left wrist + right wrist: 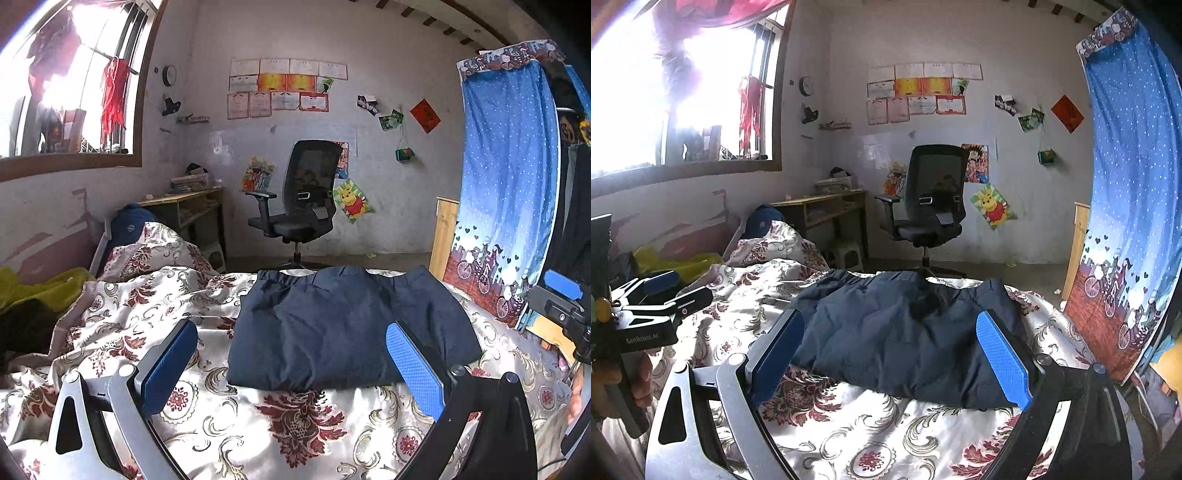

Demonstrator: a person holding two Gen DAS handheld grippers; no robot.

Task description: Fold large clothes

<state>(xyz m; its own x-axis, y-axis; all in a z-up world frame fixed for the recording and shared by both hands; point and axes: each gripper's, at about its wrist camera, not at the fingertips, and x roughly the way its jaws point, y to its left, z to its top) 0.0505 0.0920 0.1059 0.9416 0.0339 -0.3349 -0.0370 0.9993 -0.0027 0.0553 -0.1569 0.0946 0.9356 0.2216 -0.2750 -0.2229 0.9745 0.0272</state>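
Left wrist view: your left gripper (291, 373) is wide open, holding nothing; the folded navy garment (347, 332) lies dead ahead on the floral quilt (295, 435), long axis crosswise.

Right wrist view: right gripper (897, 358) is equally spread and empty, about equally near. No containers visible.

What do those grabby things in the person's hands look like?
Each is a pair of tongs. The left tongs have two flat blue pads with a bumpy texture, one on a silver metal bracket with cut-out holes, the other on a black bracket. The right tongs look the same. Seen from the side, the left tool is black with white lettering.
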